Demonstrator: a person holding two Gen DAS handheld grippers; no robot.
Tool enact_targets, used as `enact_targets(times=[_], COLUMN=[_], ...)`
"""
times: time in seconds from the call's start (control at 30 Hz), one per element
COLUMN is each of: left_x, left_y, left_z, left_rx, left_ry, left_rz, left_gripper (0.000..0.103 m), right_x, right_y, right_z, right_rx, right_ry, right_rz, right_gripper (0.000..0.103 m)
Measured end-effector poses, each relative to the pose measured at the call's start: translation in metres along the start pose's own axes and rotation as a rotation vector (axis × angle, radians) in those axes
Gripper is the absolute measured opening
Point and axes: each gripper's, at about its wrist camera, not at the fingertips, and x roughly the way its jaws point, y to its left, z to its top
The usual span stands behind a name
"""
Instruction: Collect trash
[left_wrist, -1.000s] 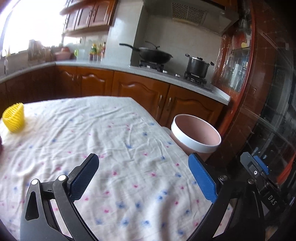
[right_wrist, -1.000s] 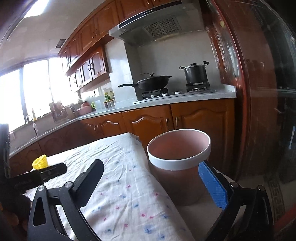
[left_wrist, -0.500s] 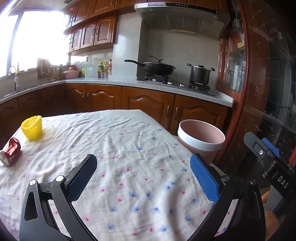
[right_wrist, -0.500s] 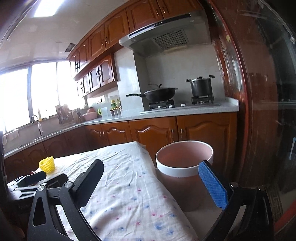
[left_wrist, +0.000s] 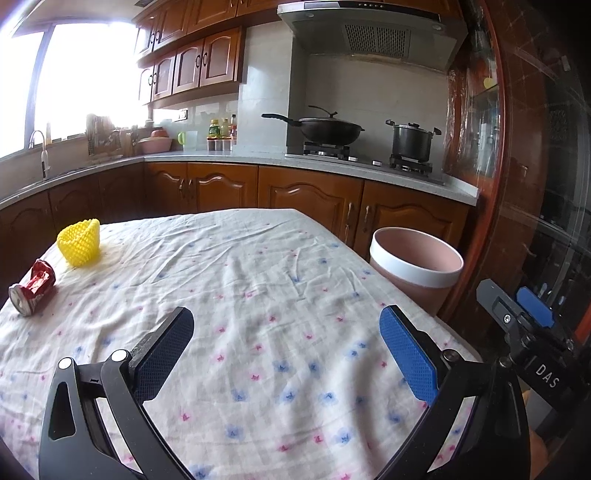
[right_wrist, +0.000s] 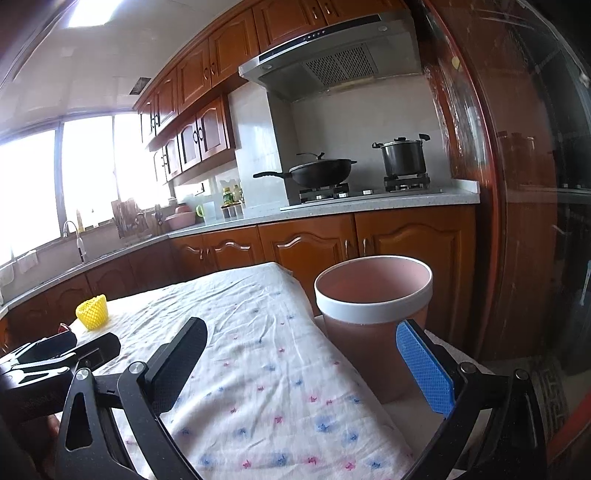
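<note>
Crushed red can (left_wrist: 32, 288): judged light, thin-walled, dented, likely slick; best pinched across its flattened middle. Yellow foam net (left_wrist: 79, 242): soft, very light, will squash; take at the rim. Both lie at the left edge of the frame on the tabletop (left_wrist: 258, 295), well apart from the left gripper (left_wrist: 286, 350), fingers spread, empty. Right gripper (right_wrist: 301, 369) also spread, empty, near the pink bin (right_wrist: 373, 295).

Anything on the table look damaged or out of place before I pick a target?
Yes. A crushed red can lies on its side near the table's far left edge, dented and crumpled. Just behind it a yellow foam net sits on the floral tablecloth. Both grippers are open and empty.
</note>
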Motion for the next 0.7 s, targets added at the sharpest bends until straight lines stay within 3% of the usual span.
enact_targets(times=[0.7], left_x=[-0.0029], left_y=[0.0054], left_z=[-0.0041], left_rx=[-0.012], left_ry=[-0.001], left_rz=[0.042], left_gripper=[0.103], right_x=[0.0002], right_y=[0.0055], right_z=[-0.0049], right_rx=[-0.005], right_ry=[-0.008], right_rz=[0.023], right_gripper=[0.103])
